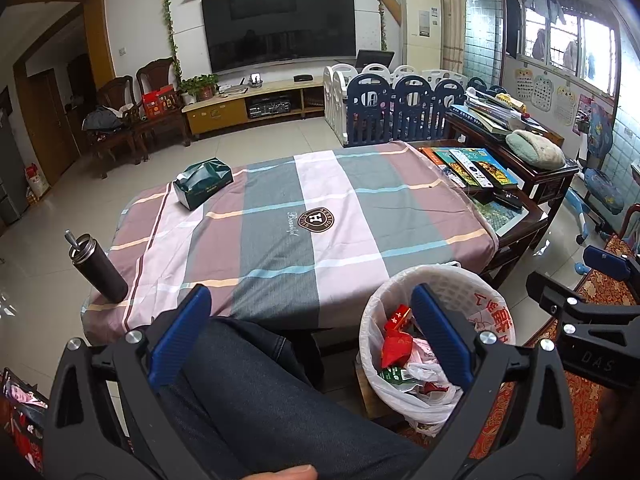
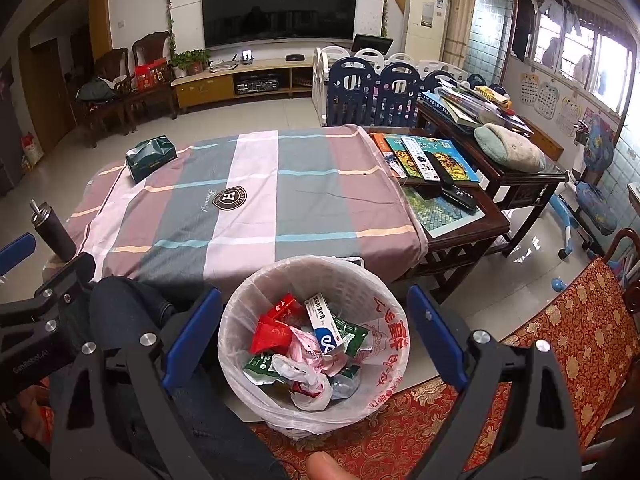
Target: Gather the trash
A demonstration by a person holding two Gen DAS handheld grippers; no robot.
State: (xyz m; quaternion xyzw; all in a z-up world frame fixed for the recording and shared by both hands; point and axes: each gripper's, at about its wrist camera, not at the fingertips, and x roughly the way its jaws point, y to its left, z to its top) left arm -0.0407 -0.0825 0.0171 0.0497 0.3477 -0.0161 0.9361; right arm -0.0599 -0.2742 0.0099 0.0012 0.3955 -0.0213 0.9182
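A white waste bin lined with a plastic bag stands on the floor in front of the table. It holds red wrappers, a white and blue box, green packets and crumpled plastic. My right gripper is open and empty, held right above the bin. The bin also shows in the left wrist view, at lower right. My left gripper is open and empty over a person's jeans-clad leg, left of the bin.
A table with a plaid cloth carries a green tissue pack and a dark flask at its left edge. A side table with books and remotes stands to the right. A red patterned seat is at lower right.
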